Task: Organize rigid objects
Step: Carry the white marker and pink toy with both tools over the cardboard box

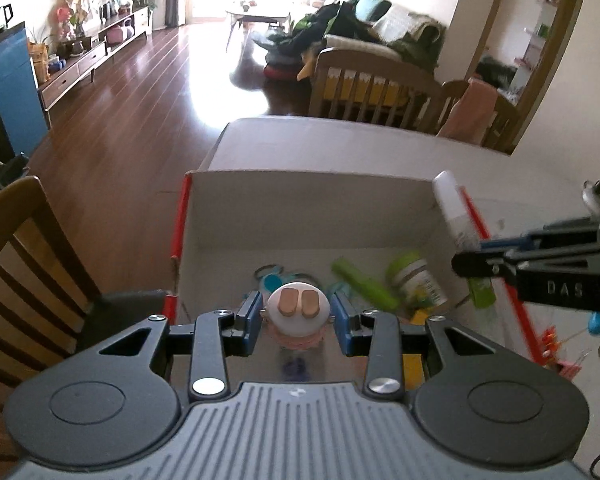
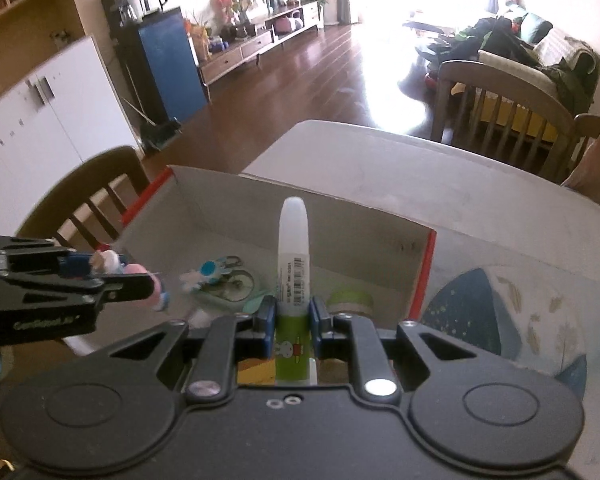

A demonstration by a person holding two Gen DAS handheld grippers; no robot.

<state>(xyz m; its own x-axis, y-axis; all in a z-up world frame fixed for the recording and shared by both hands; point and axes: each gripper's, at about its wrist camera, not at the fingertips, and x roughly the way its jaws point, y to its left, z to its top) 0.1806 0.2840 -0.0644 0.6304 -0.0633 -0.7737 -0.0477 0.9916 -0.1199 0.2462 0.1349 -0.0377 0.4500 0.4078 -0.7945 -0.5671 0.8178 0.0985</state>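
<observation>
Blue-padded fingers of the left gripper (image 1: 296, 312) sit closest to the lens in the left wrist view, with a small round figurine (image 1: 299, 307) between them; the pads stand just off its sides and I cannot tell whether they press it. Its white underside with two tan feet faces the camera, and a pink part shows below. It hangs over the near end of an open cardboard box (image 1: 300, 204) with red edges, which stands on a pale surface (image 1: 340, 144).

Inside the box, at 1 o'clock from the figurine, lie a green tube (image 1: 364, 282) and a green-lidded jar (image 1: 418, 278) on its side; at 11 o'clock is a blue-and-white keychain toy (image 1: 272, 278). A dark wooden chair (image 1: 24, 256) stands at 9 o'clock.

From the right wrist, the right gripper (image 2: 293, 322) has its fingers clamped on a glue stick (image 2: 295, 264), held upright, with a white cap on top and a green label below, over the near right part of the box (image 2: 260, 196). At 9 o'clock the left gripper (image 2: 140, 276) comes in from the side with the figurine (image 2: 112, 261) in its tips. A blue patterned mat (image 2: 500, 320) lies on the surface at 3 o'clock, just beside the box.
</observation>
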